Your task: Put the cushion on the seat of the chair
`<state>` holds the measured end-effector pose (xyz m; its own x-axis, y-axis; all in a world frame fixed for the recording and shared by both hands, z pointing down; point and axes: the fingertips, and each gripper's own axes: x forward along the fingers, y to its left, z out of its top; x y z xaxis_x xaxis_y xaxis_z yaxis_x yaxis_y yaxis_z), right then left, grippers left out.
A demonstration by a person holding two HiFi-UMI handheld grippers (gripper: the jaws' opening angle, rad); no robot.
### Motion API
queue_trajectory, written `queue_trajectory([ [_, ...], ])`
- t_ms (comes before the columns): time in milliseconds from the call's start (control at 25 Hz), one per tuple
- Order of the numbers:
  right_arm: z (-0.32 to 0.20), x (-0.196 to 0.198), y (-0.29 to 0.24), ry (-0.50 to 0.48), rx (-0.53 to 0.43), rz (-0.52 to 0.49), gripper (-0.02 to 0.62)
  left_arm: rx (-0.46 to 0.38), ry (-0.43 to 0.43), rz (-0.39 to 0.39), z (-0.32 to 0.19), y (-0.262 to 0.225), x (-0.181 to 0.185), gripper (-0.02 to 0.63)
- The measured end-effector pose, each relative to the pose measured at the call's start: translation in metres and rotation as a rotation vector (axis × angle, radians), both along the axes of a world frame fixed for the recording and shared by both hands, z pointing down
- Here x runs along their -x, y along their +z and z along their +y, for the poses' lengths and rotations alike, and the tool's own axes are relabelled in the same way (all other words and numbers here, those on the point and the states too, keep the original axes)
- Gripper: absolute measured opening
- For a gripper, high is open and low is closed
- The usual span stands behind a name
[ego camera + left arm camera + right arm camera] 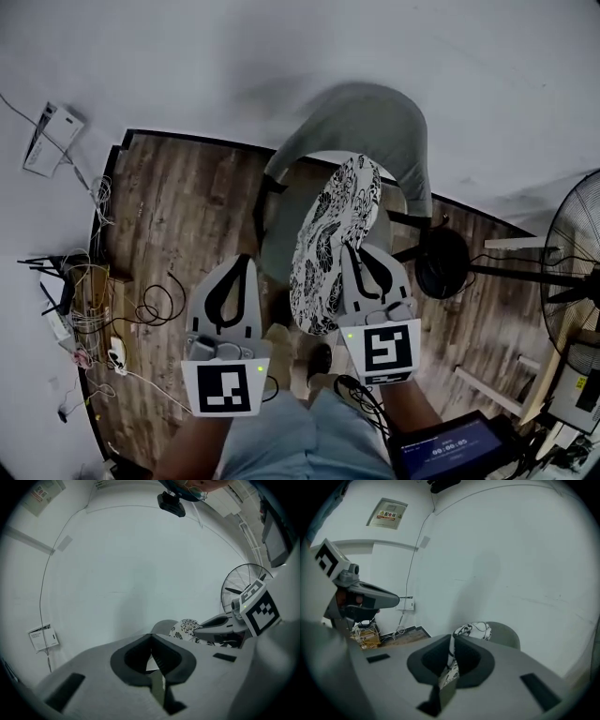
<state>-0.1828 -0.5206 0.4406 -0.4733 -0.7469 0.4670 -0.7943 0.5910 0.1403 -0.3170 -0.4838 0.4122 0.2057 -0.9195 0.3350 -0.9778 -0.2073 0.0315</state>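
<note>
Two grippers in play here, but only one is doing any work. Our right gripper (356, 253) has its fingers (430, 660) pinched on the near rim of the round white cushion with the black floral print (336, 244), and in the right gripper view the patterned fabric is squeezed right between them. Our left gripper (244, 262) sits just beside it with its fingers (136, 660) pressed together on nothing.

The cushion stands on edge and tilts, hanging over the seat (277, 239) of the grey chair with the curved padded back (375, 117). Its far rim reaches toward the backrest. We can't tell whether the lower edge touches the seat or not, but it isn't lying flat, so the job isn't finished.

Handling-wise, we'd guess it's light and soft. One pinch at the rim carries the whole thing and the disc keeps its shape with only a slight bow, so there's probably some foam stiffness in it. The fabric looks grippy enough and nothing about it is fragile. The rim is the sensible place to hold, since the fingers can close fully on the thin edge. The catch is that a one-sided grip lets it swing or flop as it tips over.

Pose: both grippers sit side by side in front of us and point forward and somewhat down at the chair, marker cubes toward our body. The right one is a touch further in over the seat. Laying the cushion flat likely means rolling that wrist so the printed face ends up level, with the free left gripper nearby to steady the far edge.
</note>
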Motion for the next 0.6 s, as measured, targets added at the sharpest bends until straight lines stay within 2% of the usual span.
queue_trajectory([
  [120,-0.012,0.012,0.007,-0.007,-0.001,-0.008,0.015,0.014,-0.013,-0.001,-0.006,0.006,0.012,0.009],
  [240,-0.02,0.015,0.028,0.009,0.041,-0.012,0.015,0.037,0.002,-0.022,-0.012,0.017,0.014,0.009],
  [400,-0.033,0.008,0.079,0.03,0.074,-0.021,0.017,0.069,0.032,-0.034,-0.017,0.042,0.005,0.009],
  [600,-0.043,0.003,0.145,0.063,0.167,0.029,0.017,0.115,0.071,-0.016,-0.027,0.074,-0.005,0.009],
])
